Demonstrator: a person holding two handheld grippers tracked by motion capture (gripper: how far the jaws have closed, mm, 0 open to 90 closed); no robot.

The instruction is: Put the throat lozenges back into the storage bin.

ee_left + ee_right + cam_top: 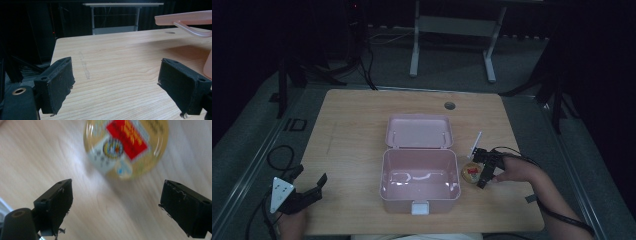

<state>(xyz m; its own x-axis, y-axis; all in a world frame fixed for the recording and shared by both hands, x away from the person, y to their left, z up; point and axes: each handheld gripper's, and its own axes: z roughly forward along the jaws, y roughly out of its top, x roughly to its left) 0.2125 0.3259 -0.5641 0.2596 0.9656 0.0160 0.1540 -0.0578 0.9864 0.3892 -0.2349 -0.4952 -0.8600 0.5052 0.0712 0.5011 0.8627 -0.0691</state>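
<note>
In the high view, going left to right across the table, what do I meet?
Left gripper → pink box, lid open → round tin → right gripper, open over the tin's right edge.

I'm seeing bare table [352, 145] lying open left of the pink box [419, 182]; on its right, a round tin [472, 173] is blocking the narrow gap beside it.

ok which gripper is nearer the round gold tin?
Right. The right gripper hovers over the tin, jaws open. The left gripper sits at the table's near-left corner, across the pink box.
</note>
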